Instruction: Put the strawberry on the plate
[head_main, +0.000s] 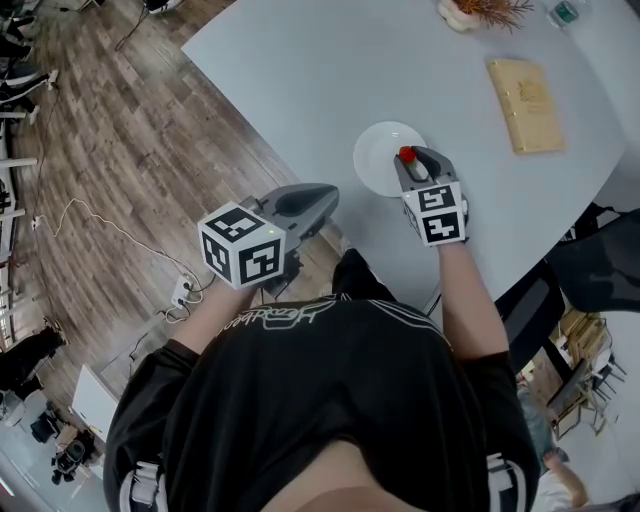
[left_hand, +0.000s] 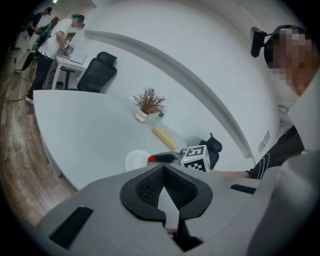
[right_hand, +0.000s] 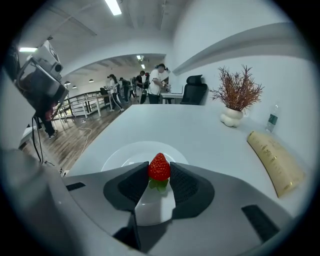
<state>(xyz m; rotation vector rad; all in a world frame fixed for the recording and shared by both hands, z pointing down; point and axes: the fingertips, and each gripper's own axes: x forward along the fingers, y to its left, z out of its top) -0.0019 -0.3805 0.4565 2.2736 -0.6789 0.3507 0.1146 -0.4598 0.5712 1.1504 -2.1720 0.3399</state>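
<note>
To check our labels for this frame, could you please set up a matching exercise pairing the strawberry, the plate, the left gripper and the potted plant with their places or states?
Things:
1. strawberry
2. plate
3. left gripper
4. potted plant

Places or states:
A. jaws shut, nothing between them
B. at the far side of the table
C. clamped in the right gripper
D. flat on the table, nothing lying on it

Pairs: 1-C, 2-D, 3-A, 4-B
</note>
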